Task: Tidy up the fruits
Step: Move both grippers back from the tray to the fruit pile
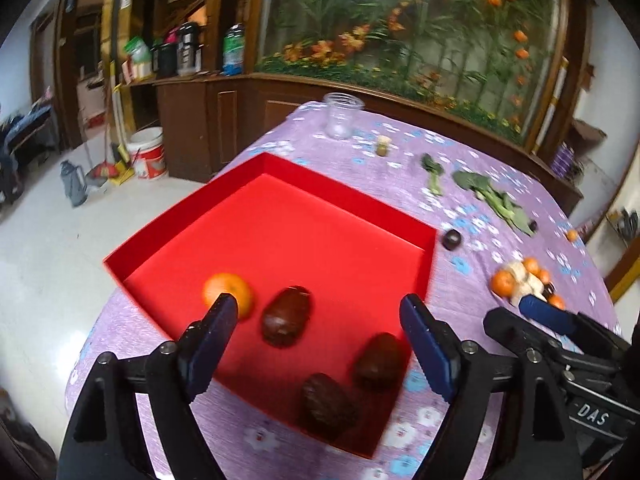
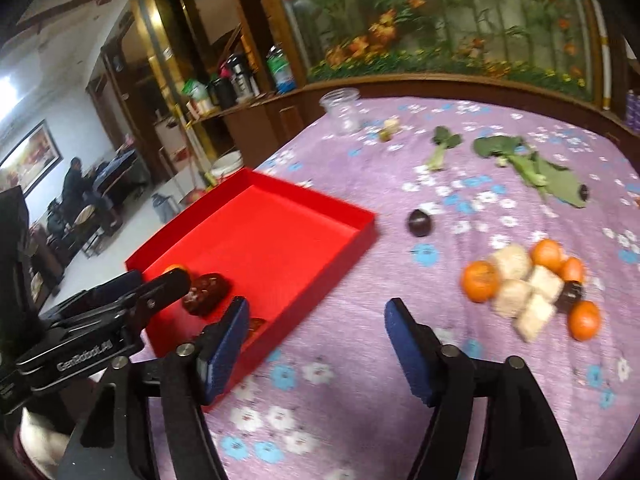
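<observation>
Left wrist view looks down over a red tray point(image 1: 248, 184) on a counter point(image 1: 400, 184) covered by a purple flowered cloth; inside the tray lie a mandarin point(image 1: 228, 294) near its left wall and three dark brown fruits point(image 1: 286, 316), one mid-tray and two toward the near right corner; the left hand-held gripper point(image 1: 320, 336) hangs above them with its blue pads spread wide and nothing between them; the right hand-held gripper point(image 1: 548, 314) shows at the right edge, over the cloth beside the tray; right wrist view has the right hand-held gripper point(image 2: 314, 344) likewise wide apart and empty, above bare cloth just right of the tray point(image 2: 360, 216); ahead to its right sits a cluster of mandarins point(image 2: 480, 280) mixed with pale beige blocks point(image 2: 512, 262); a dark round fruit point(image 2: 419, 222) lies alone between tray and cluster; leafy greens point(image 2: 532, 164) and a clear jar point(image 2: 340, 110) lie farther back
</observation>
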`<state>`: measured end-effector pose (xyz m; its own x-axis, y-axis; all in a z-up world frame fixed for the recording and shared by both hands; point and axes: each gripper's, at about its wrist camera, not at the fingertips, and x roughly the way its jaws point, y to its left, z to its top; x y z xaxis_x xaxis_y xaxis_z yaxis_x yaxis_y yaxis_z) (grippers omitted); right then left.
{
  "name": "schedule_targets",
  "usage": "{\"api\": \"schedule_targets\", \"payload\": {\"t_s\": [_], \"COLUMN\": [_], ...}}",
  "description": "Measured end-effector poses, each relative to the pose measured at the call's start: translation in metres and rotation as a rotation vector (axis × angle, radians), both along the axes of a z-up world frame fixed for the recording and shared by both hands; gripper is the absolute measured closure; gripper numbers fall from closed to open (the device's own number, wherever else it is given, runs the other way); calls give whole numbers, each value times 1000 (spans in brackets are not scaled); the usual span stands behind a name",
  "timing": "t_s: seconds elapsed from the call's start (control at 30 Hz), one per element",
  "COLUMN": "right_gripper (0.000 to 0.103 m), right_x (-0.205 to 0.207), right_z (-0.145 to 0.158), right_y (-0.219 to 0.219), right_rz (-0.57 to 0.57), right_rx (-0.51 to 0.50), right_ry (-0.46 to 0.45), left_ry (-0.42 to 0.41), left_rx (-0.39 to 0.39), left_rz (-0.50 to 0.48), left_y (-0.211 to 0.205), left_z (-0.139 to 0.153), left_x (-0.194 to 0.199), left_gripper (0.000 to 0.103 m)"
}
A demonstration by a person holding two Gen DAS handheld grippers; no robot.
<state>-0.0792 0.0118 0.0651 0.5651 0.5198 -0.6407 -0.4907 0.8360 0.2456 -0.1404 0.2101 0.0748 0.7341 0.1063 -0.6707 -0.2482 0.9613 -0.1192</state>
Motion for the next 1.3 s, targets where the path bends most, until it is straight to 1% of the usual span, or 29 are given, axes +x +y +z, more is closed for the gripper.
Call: {"api": "schedule_targets", "payload": {"t_s": [0.13, 0.23, 0.43, 0.7, 0.93, 1.07, 1.2, 1.3], "right_gripper": [22, 22, 22, 19, 19, 19, 19, 19], "right_x": [1, 2, 1, 3, 14, 19, 25, 31], "right_z": [-1, -2, -6, -15, -22, -26, -28, -30], "right_y": [-29, -50, -95, -134, -155, -166, -178, -190], "right_rz": [-43, -83, -151, -192, -218, -224, -235, -250], "right_rx": [24, 20, 5, 6, -19, -32, -45, -63], "right_ry": [35, 46, 61, 65, 77, 84, 90, 98], "left_ry": [-8, -13, 2, 40, 89, 118, 141, 157], "left_rx": [77, 122, 167, 203, 208, 192, 146, 92], "left_rz": [-36, -63, -108, -159, -187, -209, -233, -246], "left_y": [-29, -47, -74, -102, -115, -120, -121, -118], "left_z": [7, 12, 12, 5, -9, -18, -26, -31], "left_x": [-3, -5, -4, 5, 20, 29, 39, 47], "left_gripper": [20, 20, 20, 20, 20, 20, 21, 21]}}
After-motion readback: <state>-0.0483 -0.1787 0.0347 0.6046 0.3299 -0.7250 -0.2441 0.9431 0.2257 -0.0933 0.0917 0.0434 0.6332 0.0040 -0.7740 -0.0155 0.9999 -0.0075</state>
